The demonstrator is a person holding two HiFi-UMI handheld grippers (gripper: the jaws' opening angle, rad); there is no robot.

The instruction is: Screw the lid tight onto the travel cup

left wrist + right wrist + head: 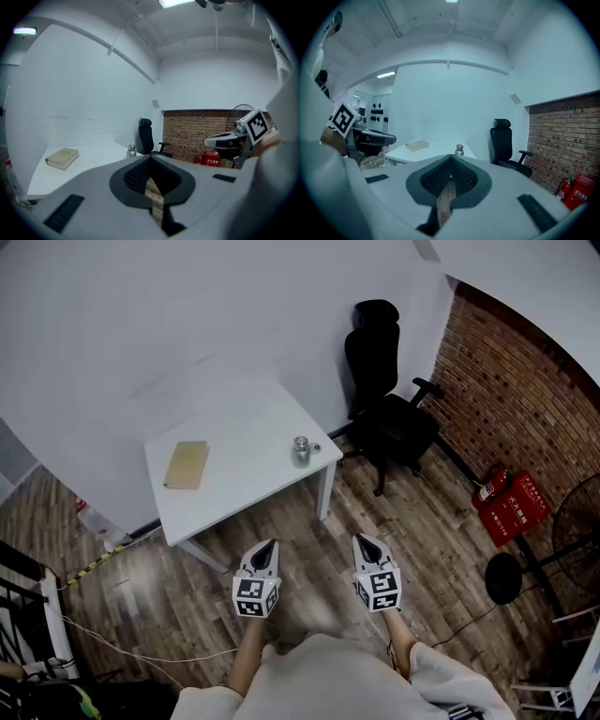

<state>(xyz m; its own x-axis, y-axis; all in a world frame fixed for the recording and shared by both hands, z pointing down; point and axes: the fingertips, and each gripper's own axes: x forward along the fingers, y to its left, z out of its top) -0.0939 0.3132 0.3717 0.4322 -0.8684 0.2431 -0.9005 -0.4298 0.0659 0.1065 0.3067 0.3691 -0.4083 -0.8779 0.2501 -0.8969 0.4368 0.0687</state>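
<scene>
A silver travel cup (301, 451) stands upright near the right end of the white table (244, 474); a small lid (316, 447) lies just to its right. The cup (131, 150) shows small and far off in the left gripper view, and the cup (459, 149) is equally distant in the right gripper view. My left gripper (272, 545) and right gripper (361, 540) hover side by side over the wooden floor, well short of the table. Both are shut with nothing between the jaws.
A tan book (187, 465) lies on the table's left part. A black office chair (389, 413) stands to the table's right, by a brick wall. Red fire extinguishers (511, 505) and a black fan stand (503, 577) sit at the right. Cables run across the floor at the left.
</scene>
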